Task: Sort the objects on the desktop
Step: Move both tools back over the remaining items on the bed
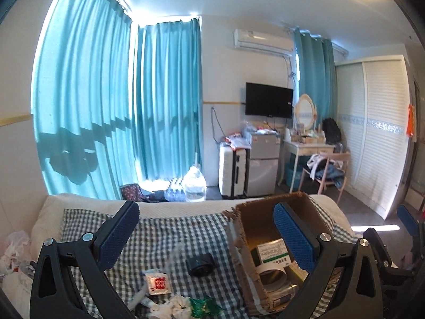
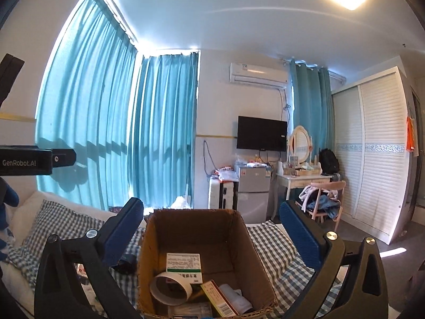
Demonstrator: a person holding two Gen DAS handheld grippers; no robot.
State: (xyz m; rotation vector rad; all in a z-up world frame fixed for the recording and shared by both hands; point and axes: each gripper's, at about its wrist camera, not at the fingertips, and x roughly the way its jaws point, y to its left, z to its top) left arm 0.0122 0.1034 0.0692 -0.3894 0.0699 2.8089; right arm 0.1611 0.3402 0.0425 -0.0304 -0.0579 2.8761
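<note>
A checked cloth (image 1: 164, 236) is spread over the bed, and a cardboard box (image 2: 191, 239) is set on it toward the right. On the cloth left of the box lie a small black object (image 1: 199, 263), a white and red sachet (image 1: 157, 283), crumpled tissue (image 1: 175, 307) and a green wrapper (image 1: 204, 307). Inside the box are seen a white and green carton (image 2: 183, 263), a tape roll (image 2: 171, 288) and a yellowish packet (image 2: 219, 301); their print cannot be read. "GenRobot.AI" is read on the black body at the left edge of the right view. The left gripper (image 1: 209, 235) is held wide, nothing between its jaws. The right gripper (image 2: 212, 236) is held about level over the box, jaws at their widest and empty.
</note>
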